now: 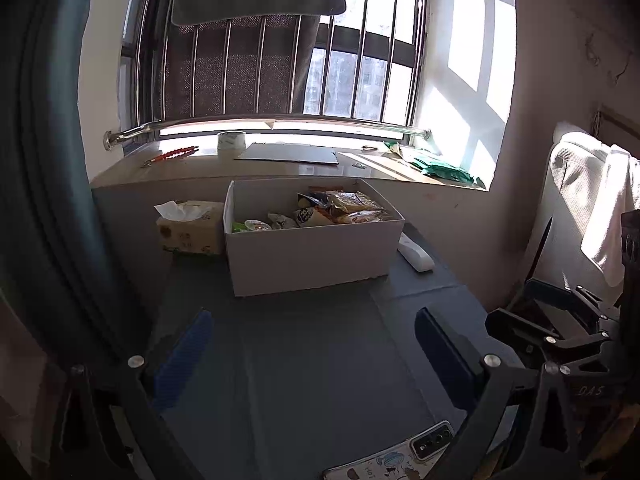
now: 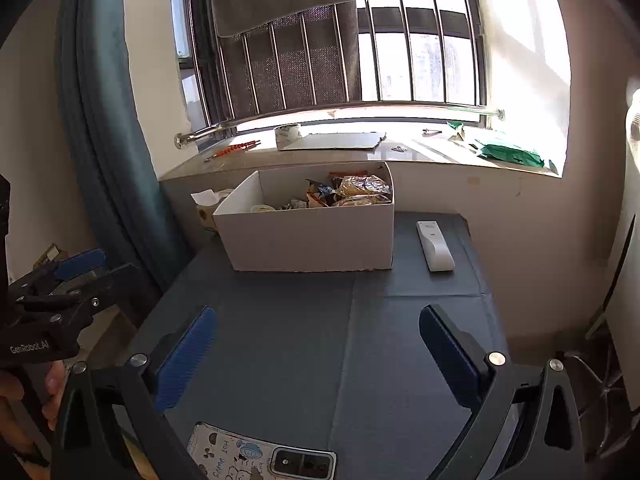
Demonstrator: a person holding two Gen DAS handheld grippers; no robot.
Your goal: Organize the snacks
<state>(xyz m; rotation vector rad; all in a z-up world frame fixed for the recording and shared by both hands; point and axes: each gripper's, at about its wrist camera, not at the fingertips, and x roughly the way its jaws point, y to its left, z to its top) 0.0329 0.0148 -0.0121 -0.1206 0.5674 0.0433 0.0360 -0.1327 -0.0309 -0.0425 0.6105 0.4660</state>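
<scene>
A white cardboard box point(image 1: 312, 256) point(image 2: 312, 240) stands open-topped on the grey table, against the windowsill. Several snack packets point(image 1: 340, 210) point(image 2: 352, 194) lie inside it, yellow and orange bags on the right, small cups on the left. My left gripper point(image 1: 314, 354) hovers open over the table in front of the box, nothing between its blue pads point(image 1: 184, 360). My right gripper point(image 2: 318, 354) is open too, also short of the box and holding nothing. In the right wrist view the left gripper point(image 2: 86, 270) shows at the far left, held by a hand.
A phone in a cartoon case point(image 2: 260, 458) point(image 1: 392, 456) lies at the table's near edge. A white remote point(image 2: 434, 246) sits right of the box, a tissue box point(image 1: 188, 228) on its left. The windowsill point(image 1: 280, 170) holds a tape roll, cardboard sheet and green packets point(image 2: 508, 152). A blue curtain point(image 2: 100, 160) hangs left.
</scene>
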